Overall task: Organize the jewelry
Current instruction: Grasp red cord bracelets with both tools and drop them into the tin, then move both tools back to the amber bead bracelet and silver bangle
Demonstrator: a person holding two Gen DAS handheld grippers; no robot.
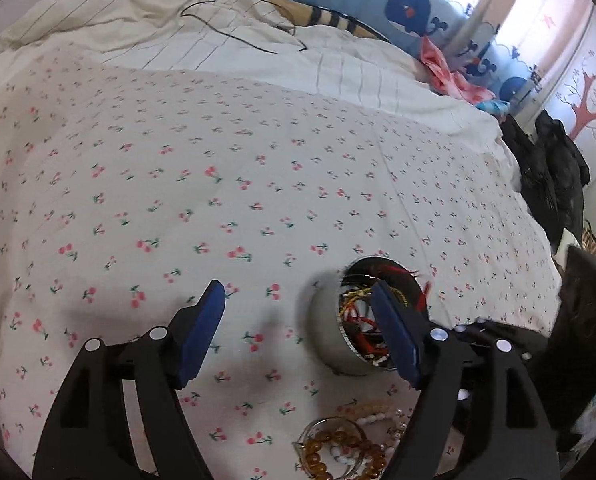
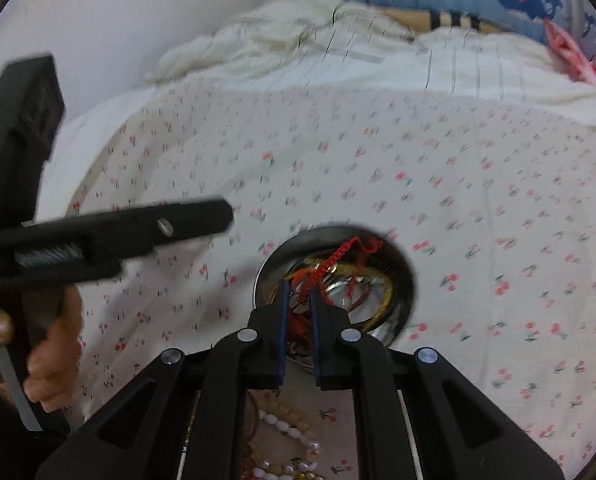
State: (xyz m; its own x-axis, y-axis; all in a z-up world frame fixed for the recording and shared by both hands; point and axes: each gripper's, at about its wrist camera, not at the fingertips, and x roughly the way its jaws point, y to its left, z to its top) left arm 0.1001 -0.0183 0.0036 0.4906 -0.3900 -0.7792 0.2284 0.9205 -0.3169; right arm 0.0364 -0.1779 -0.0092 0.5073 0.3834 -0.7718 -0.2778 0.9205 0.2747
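A round metal tin [image 1: 330, 320] holding red and gold bracelets stands on the cherry-print bedsheet; it also shows in the right wrist view [image 2: 402, 276]. My left gripper [image 1: 298, 300] is open and empty, its right finger over the tin's rim. My right gripper [image 2: 298, 300] is nearly shut on a red braided cord bracelet [image 2: 340, 250], held over the tin's opening. A pile of amber and white bead bracelets [image 1: 350, 448] lies near me; it also shows in the right wrist view [image 2: 285, 428].
The bedsheet [image 1: 217, 184] stretches ahead, with a rumpled striped duvet [image 1: 157, 12] and whale-print pillows [image 1: 410, 12] at the far side. Dark clothes [image 1: 550, 172] hang off the bed's right edge. The left gripper's body and the hand holding it [image 2: 37, 240] show at left.
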